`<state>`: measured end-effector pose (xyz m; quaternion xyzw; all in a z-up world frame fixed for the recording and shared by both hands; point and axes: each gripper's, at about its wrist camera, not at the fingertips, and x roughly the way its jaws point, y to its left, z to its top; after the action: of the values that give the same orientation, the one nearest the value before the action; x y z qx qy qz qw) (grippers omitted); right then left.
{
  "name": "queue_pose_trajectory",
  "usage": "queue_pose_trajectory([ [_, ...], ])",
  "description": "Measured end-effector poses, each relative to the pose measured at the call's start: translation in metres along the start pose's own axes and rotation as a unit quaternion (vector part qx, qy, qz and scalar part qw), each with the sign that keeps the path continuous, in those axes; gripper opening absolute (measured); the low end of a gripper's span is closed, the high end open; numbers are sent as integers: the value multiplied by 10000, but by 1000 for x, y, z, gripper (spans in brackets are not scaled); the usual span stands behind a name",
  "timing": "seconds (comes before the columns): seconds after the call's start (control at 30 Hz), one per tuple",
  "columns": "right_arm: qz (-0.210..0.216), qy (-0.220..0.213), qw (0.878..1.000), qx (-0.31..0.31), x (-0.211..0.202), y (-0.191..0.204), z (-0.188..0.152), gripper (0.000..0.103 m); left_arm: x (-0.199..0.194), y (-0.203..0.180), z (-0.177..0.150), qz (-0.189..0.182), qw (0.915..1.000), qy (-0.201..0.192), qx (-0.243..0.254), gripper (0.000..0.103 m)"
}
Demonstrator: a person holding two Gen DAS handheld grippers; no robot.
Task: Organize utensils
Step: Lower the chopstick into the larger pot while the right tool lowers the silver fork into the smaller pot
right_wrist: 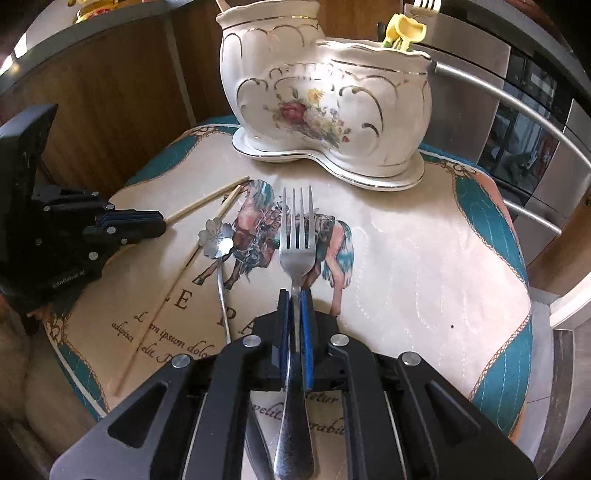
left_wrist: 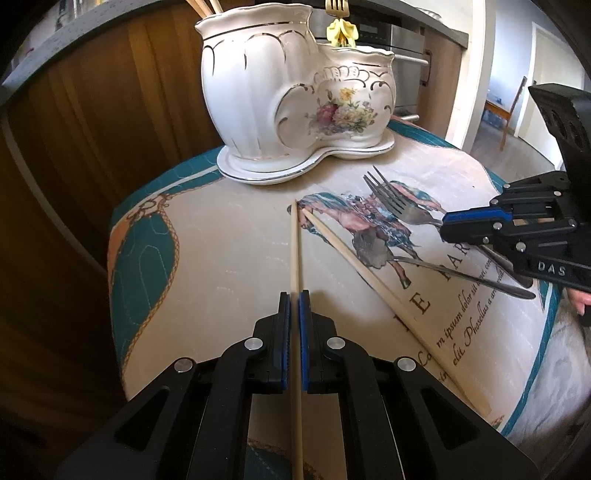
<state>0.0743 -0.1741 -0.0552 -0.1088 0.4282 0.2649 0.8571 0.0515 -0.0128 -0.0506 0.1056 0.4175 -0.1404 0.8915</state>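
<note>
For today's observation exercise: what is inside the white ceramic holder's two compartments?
In the ceramic holder, wooden sticks rise from the taller compartment; a gold fork and yellow flower-shaped piece rise from the lower. Their lower ends are hidden by the walls.

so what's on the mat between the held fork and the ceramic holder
Bare printed mat in the right wrist view: nothing lies between the fork and the holder.

Two close wrist views toward the shared ceramic holder (left_wrist: pixel 295 92) from opposite sides.
</note>
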Motion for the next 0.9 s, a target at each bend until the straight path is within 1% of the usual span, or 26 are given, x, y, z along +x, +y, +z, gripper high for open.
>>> queue_pose_trajectory([
  [0.07,-94,-43,9999,-96,2,4,1,11,2,-2,2,55,10000,1,-3,7],
  [0.17,-111,-99,9998,-96,3,6,0,11,3,-2,3,59,10000,-5,-18,8],
  [0.23,-105,-120,9999,-60,3,4,0,5,2,-1,1,68,10000,15,-36,7],
  [0.27,-93,-131,9999,-53,3,5,-1,5,1,-1,1,97,9999,23,-22,5],
  [0.33,-27,-163,9999,-26,-1,3,-3,5,1,0,1,102,9999,-7,-40,5],
  [0.43,53,-352,9994,19,-11,2,-1,5,-5,1,2,74,9998,-142,-74,5],
  [0.47,109,-491,9987,46,-18,-1,0,5,-10,1,3,60,9997,-244,-60,5],
  [0.57,399,-981,9943,124,-42,-7,1,5,-37,-2,4,5,9973,-732,11,5],
  [0.63,496,-1244,9909,132,-55,-8,1,5,-53,-4,2,19,9944,-1053,49,5],
  [0.67,547,-1463,9876,134,-64,-9,1,5,-60,-5,2,-7,9926,-1215,76,5],
  [0.73,579,-1774,9823,143,-76,-10,2,5,-72,-6,3,-18,9882,-1530,65,5],
  [0.8,565,-2093,9761,122,-86,-10,1,5,-85,-6,6,-108,9804,-1966,4,5],
  [0.83,554,-2270,9723,104,-92,-9,0,5,-88,-6,9,-118,9784,-2064,-34,5],
  [0.9,459,-2603,9644,88,-101,-7,0,5,-93,-5,16,-167,9717,-2351,-130,5],
])
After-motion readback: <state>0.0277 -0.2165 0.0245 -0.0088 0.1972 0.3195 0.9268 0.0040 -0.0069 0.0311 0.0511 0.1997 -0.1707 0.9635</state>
